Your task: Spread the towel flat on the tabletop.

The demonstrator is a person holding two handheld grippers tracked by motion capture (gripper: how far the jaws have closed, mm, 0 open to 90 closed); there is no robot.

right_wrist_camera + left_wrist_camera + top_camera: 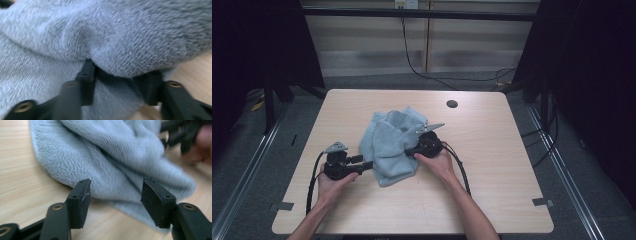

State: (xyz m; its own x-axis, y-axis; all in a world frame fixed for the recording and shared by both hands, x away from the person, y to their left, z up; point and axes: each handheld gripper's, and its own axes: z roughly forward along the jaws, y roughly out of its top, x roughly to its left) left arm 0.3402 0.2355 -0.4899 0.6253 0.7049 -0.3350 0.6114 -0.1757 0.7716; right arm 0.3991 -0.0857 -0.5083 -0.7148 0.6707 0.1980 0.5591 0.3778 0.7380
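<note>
A crumpled light-blue towel (392,142) lies in the middle of the wooden table (492,150). My left gripper (367,164) rests at the towel's near left edge. In the left gripper view its jaws stand wide apart, so the left gripper (116,200) is open with the towel's hem (112,157) just ahead of the pads. My right gripper (409,150) is pushed into the towel's right side. In the right gripper view a fold of towel (125,37) bulges over the spread jaws of the right gripper (117,75) and hides their tips.
A round cable hole (452,104) sits near the table's far edge. Tape marks (543,202) lie at the near corners. Dark stands and cables flank the table. The other gripper (180,135) and its hand blur at the top right of the left gripper view.
</note>
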